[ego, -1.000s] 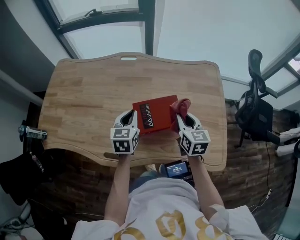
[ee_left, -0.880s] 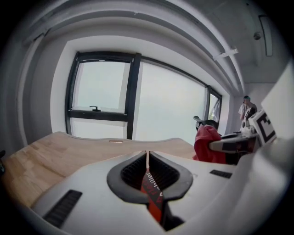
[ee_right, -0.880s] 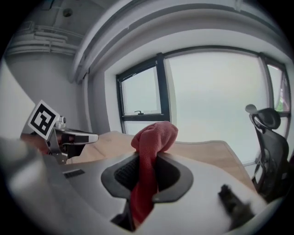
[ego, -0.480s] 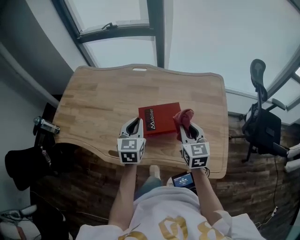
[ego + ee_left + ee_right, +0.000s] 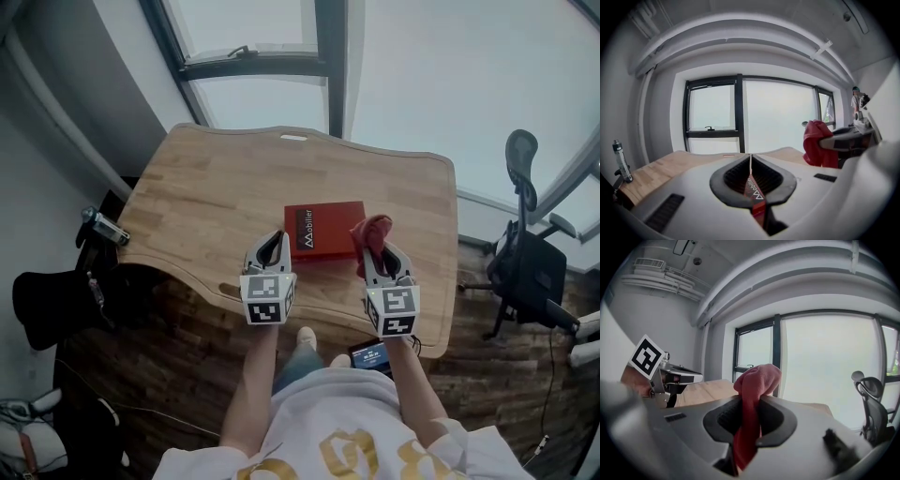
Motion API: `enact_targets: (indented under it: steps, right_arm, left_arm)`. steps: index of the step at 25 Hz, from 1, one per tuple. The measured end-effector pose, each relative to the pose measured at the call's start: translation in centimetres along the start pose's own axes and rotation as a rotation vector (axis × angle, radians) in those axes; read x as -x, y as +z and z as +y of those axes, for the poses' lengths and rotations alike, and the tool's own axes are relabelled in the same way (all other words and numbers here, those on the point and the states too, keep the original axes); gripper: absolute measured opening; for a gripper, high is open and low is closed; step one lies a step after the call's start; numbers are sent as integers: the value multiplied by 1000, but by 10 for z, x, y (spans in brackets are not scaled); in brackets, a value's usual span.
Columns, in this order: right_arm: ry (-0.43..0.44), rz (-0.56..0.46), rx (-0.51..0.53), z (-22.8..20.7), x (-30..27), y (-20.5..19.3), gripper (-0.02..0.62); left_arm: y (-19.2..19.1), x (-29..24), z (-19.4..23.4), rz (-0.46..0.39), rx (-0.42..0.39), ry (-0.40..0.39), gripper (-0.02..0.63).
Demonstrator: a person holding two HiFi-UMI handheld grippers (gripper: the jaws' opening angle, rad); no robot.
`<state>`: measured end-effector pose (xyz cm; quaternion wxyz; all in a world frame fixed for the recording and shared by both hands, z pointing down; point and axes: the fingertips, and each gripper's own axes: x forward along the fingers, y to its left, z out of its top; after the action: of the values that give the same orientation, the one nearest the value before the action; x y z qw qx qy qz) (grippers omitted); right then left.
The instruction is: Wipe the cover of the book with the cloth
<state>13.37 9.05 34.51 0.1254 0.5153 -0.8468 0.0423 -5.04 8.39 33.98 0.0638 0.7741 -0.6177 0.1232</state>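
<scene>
A red book (image 5: 324,230) is held over the wooden table (image 5: 216,183), its left edge clamped in my left gripper (image 5: 275,244). In the left gripper view the book (image 5: 755,192) runs edge-on between the jaws of my left gripper (image 5: 751,160), which have just been closing on it. My right gripper (image 5: 374,251) is shut on a bunched red cloth (image 5: 372,231) at the book's right edge. The cloth (image 5: 751,390) fills the jaws of my right gripper (image 5: 752,403) in its own view. From the left gripper view the cloth (image 5: 818,143) hangs at the right.
A bottle (image 5: 103,227) stands at the table's left edge, also seen in the left gripper view (image 5: 621,161). A black office chair (image 5: 525,253) stands to the right. A phone (image 5: 372,354) lies on the person's lap. Large windows lie beyond the table.
Both grippers have risen together with the book and the cloth. The book stays in the left gripper and the cloth in the right one. The head view has tilted.
</scene>
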Motion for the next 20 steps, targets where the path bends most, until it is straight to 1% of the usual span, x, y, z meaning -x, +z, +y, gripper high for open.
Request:
enact_targets:
  steps: [5,8,16,20]
  right_arm:
    - [9,23,13,2,2,-8,69]
    - [13,22,29,3,3,-7,69]
    - [16,21,33,-1,-3,-6,69]
    - [13,29,28,-2,-7,-9,69]
  left_arm:
    - [5,-2,-14,8,-9,-36,21]
    - [5,-3,-16,15,-10,-36,21]
    - [2,-12,-15,33,-6,-34,21]
    - [0,-12,-16,39,-23,-38,21]
